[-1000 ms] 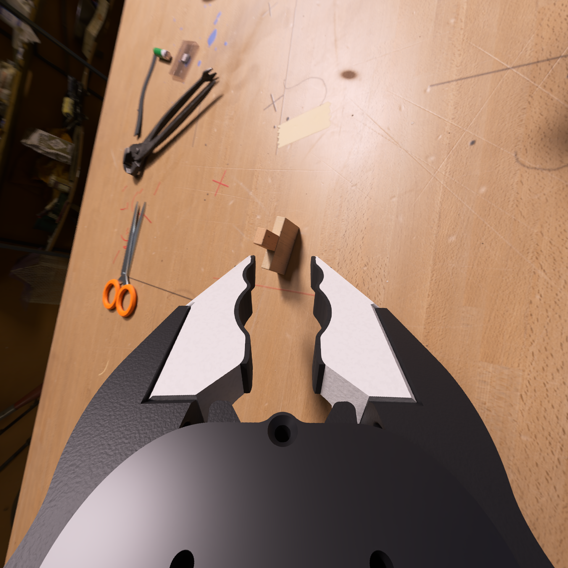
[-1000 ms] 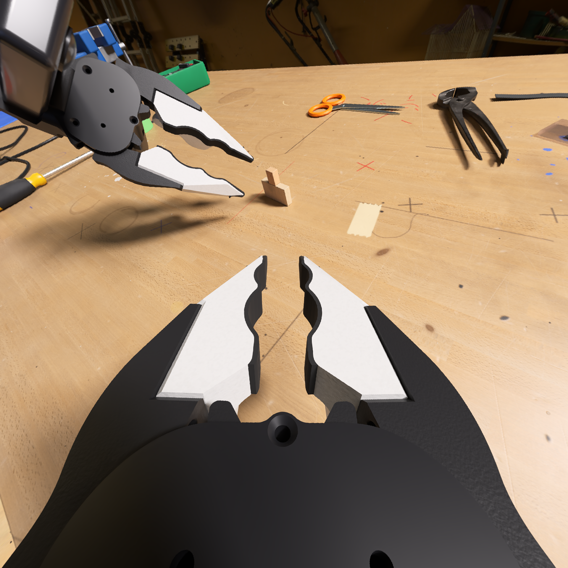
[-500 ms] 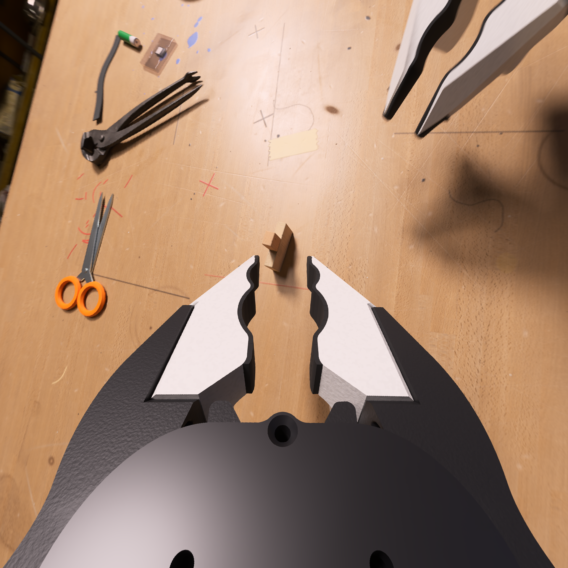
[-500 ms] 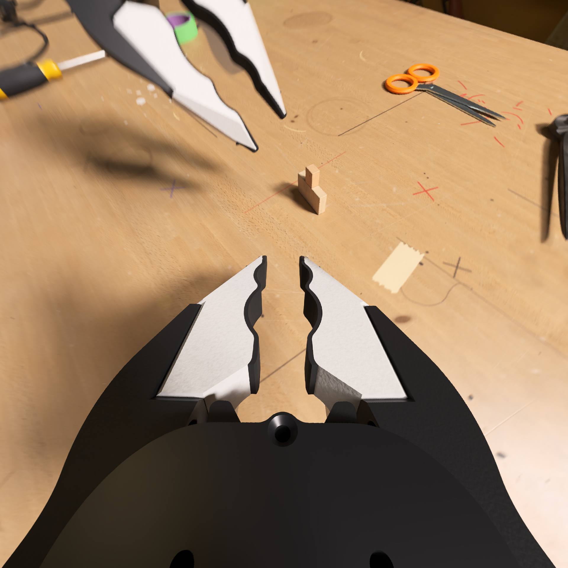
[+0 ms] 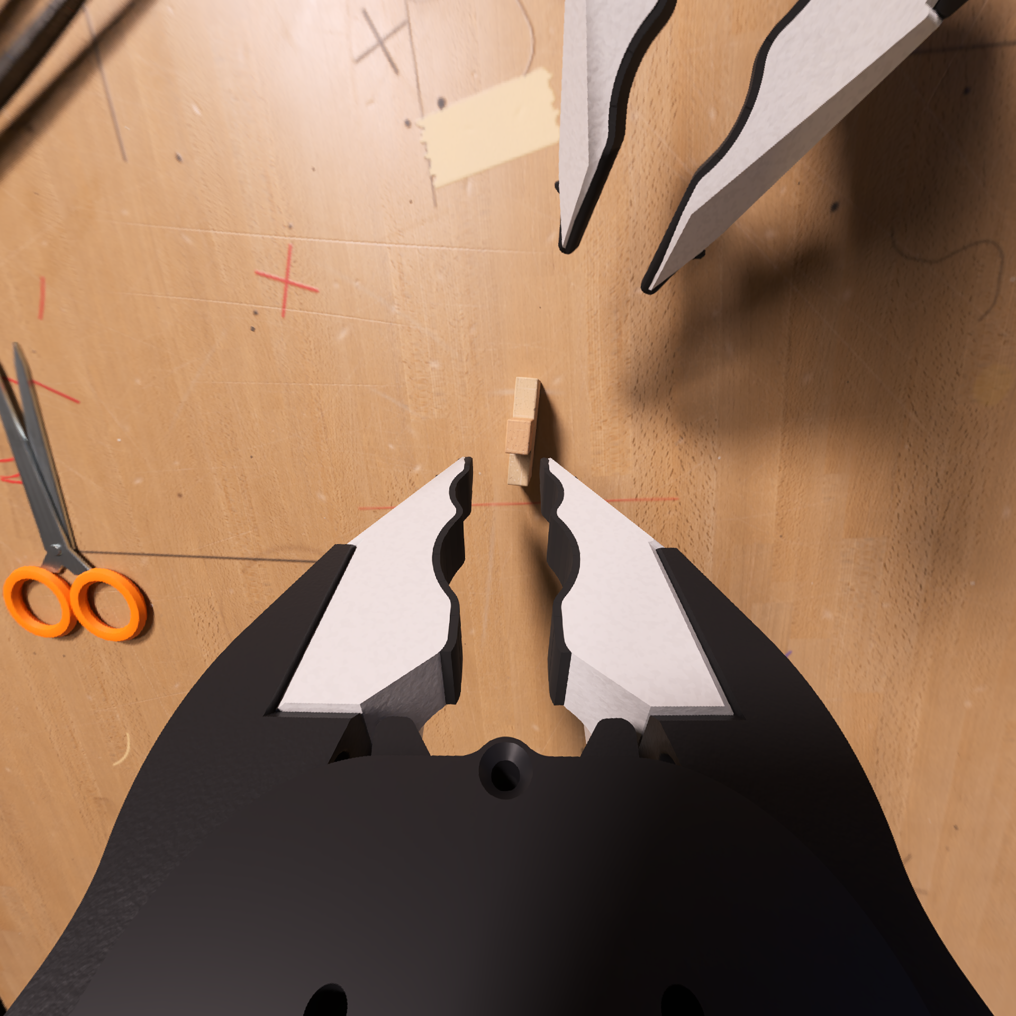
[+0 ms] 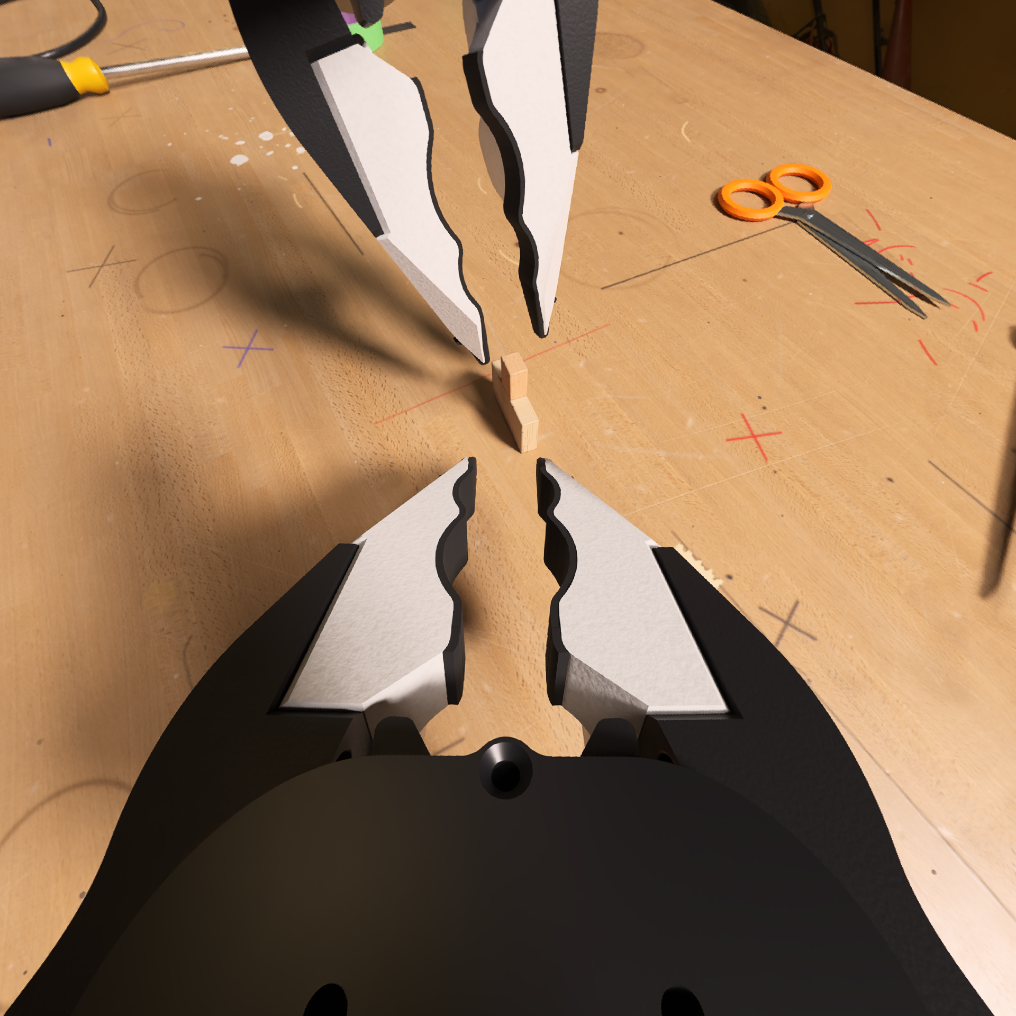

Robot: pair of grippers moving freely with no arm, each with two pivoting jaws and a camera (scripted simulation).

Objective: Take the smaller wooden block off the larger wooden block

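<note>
A long pale larger wooden block (image 5: 526, 396) lies on the workbench with a smaller wooden block (image 5: 519, 436) standing on its middle. My left gripper (image 5: 506, 464) is open and empty, its tips on either side of the larger block's near end, just above it. In the right wrist view the larger block (image 6: 525, 426) and smaller block (image 6: 515, 374) sit just past my right gripper (image 6: 506, 462), which is open and empty. The left gripper (image 6: 513, 347) hangs over the blocks' far end there. The right gripper (image 5: 609, 268) shows at top right in the left wrist view.
Orange-handled scissors (image 5: 71, 602) lie left of the blocks; they also show in the right wrist view (image 6: 775, 192). A strip of beige tape (image 5: 492, 126) is stuck beyond the blocks. A yellow-and-black screwdriver (image 6: 55, 82) lies at the far left. A dark tool (image 6: 1000, 495) sits at the right edge.
Both grippers have closed in on the blocks from opposite ends. The left gripper's tips now flank the larger block's near end. The right gripper's tips are just short of the block.
</note>
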